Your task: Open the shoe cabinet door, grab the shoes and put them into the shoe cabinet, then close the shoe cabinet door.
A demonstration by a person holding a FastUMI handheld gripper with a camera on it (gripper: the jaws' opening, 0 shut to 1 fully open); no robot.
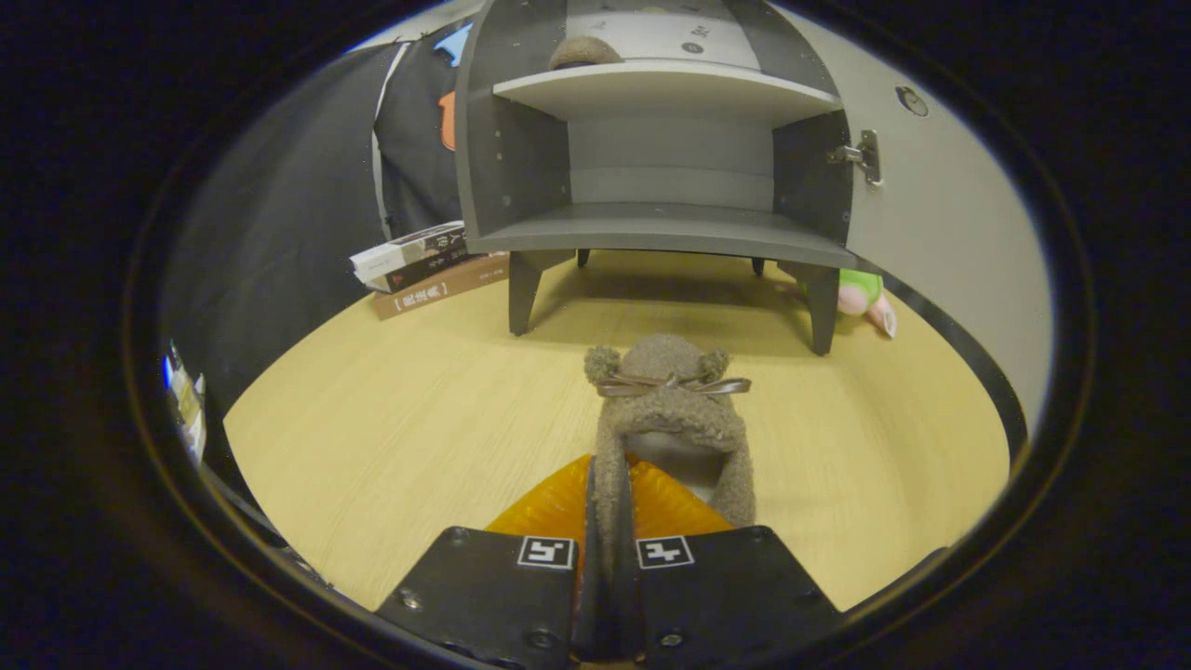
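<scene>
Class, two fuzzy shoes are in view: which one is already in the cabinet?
The shoe on the upper shelf of the cabinet is. The other shoe is pinched by its edge in the gripper, above the wooden floor.

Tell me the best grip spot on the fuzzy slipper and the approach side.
Grip the slipper by its thin side wall at the heel opening, coming from behind the heel. That edge is narrow enough for the fingers, and the gripper is shut on it there, with the bowed toe pointing at the open cabinet.

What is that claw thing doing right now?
Gripper: closed on the edge of a fuzzy brown slipper, holding it.
</scene>
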